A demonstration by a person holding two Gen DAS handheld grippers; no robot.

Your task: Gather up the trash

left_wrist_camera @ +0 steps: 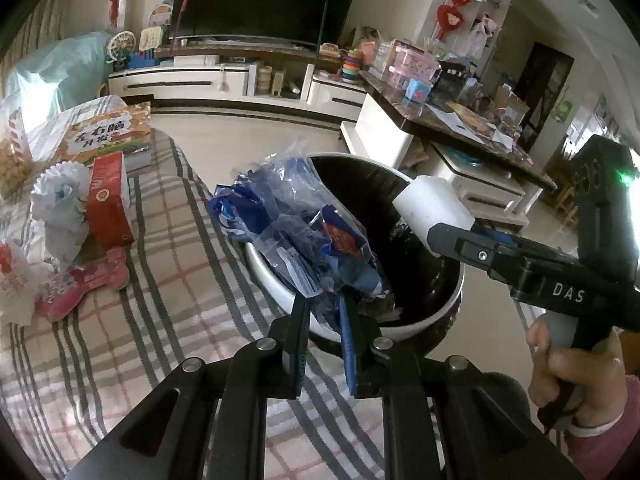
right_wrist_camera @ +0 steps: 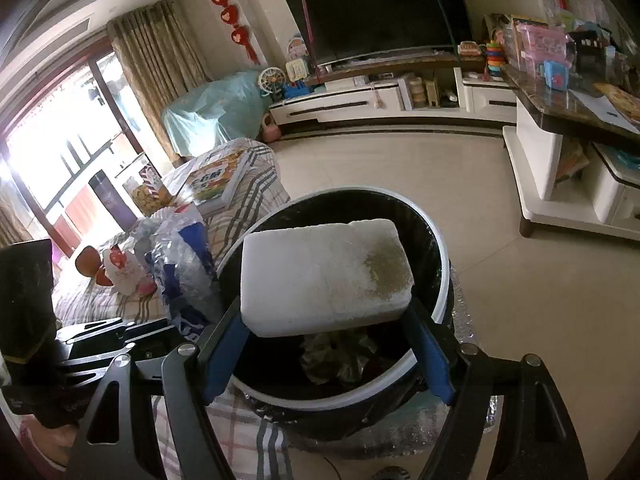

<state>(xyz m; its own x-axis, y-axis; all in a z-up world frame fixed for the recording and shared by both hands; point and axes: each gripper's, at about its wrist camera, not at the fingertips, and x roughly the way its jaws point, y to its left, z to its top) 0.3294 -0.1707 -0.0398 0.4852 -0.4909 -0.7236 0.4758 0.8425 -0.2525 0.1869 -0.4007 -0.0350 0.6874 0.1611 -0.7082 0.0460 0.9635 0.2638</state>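
left tool [left_wrist_camera: 324, 316] pinched crumpled blue-and-clear plastic wrapper [left_wrist_camera: 304, 224] | right tool [right_wrist_camera: 328, 344] gripped white foam block [right_wrist_camera: 324, 276] wide | both over black-lined white-rimmed round bin [right_wrist_camera: 434, 300]

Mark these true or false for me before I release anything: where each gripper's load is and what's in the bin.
1. The left gripper is shut on a crumpled blue plastic bag. True.
2. The right gripper is empty. False: it holds a white foam block.
3. The foam block hangs over the open bin. True.
4. The bin has no liner and nothing inside. False: it has a black liner and crumpled trash at the bottom.
5. A red box lies on the plaid cloth. True.
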